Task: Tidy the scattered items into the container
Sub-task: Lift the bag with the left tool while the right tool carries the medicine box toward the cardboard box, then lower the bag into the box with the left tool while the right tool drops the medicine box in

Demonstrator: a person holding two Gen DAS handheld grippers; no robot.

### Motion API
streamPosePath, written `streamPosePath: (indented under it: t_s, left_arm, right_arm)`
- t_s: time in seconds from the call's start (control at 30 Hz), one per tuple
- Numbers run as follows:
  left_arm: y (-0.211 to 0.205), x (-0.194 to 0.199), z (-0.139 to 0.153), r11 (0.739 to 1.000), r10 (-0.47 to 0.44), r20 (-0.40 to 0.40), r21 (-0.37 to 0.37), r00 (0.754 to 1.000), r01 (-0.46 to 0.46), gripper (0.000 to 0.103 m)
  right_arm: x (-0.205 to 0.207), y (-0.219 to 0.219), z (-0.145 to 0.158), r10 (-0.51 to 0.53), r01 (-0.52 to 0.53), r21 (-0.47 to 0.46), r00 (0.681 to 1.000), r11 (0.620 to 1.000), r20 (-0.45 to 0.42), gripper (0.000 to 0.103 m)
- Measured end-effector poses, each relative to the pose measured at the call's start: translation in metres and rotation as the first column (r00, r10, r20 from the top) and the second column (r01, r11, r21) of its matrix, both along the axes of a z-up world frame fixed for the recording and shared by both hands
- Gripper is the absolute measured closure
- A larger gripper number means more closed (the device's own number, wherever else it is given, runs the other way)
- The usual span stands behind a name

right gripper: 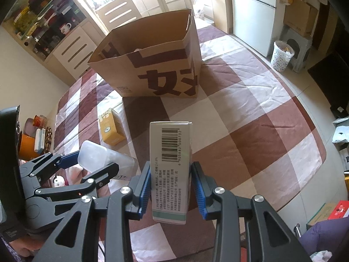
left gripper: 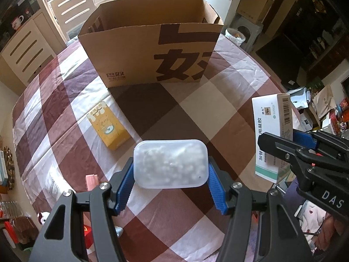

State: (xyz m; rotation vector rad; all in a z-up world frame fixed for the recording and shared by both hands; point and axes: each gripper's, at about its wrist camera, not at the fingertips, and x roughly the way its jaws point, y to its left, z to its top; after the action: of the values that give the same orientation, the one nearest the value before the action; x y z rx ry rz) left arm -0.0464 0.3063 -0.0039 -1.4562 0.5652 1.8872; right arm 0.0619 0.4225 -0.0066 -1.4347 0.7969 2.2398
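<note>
Checked worktop: left jaws pinch light, slippery tub by its sides; right jaws clamp stiff carton.

The open top of the cardboard box is unobstructed, though its tall near wall must be cleared from above. Between that wall and the near edge of the checked tablecloth a wide bare stretch is left, and the whole right side of the cloth is free. Toward the left edge the way is narrowed by a yellow carton lying flat, near the box but apart from it. A pink packet is seen at the near left.
</note>
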Motion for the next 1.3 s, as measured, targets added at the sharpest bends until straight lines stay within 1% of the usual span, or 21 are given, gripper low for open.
streamPosePath:
  t_s: [0.47, 0.77, 1.03, 1.3]
  left_arm:
    - [0.012, -0.026, -0.006, 1.0, 0.001, 0.001, -0.005, 1.0, -0.001, 0.04]
    - [0.013, -0.042, -0.012, 1.0, 0.015, 0.003, -0.01, 1.0, -0.015, 0.04]
    - [0.018, -0.061, -0.015, 0.999, 0.036, 0.014, 0.011, 0.999, -0.036, 0.04]
    - [0.025, -0.076, -0.011, 0.998, 0.04, 0.012, 0.037, 0.999, -0.041, 0.04]
  right_arm:
    - [-0.031, 0.011, -0.008, 0.025, -0.025, -0.001, 1.0, 1.0, 0.012, 0.067]
    - [-0.051, 0.017, -0.011, 0.046, -0.046, -0.003, 0.999, 0.999, 0.015, 0.067]
    - [-0.068, 0.023, -0.014, 0.064, -0.064, -0.003, 0.998, 0.998, 0.012, 0.067]
    - [-0.085, 0.03, -0.006, 0.079, -0.079, 0.009, 0.997, 0.997, -0.009, 0.067]
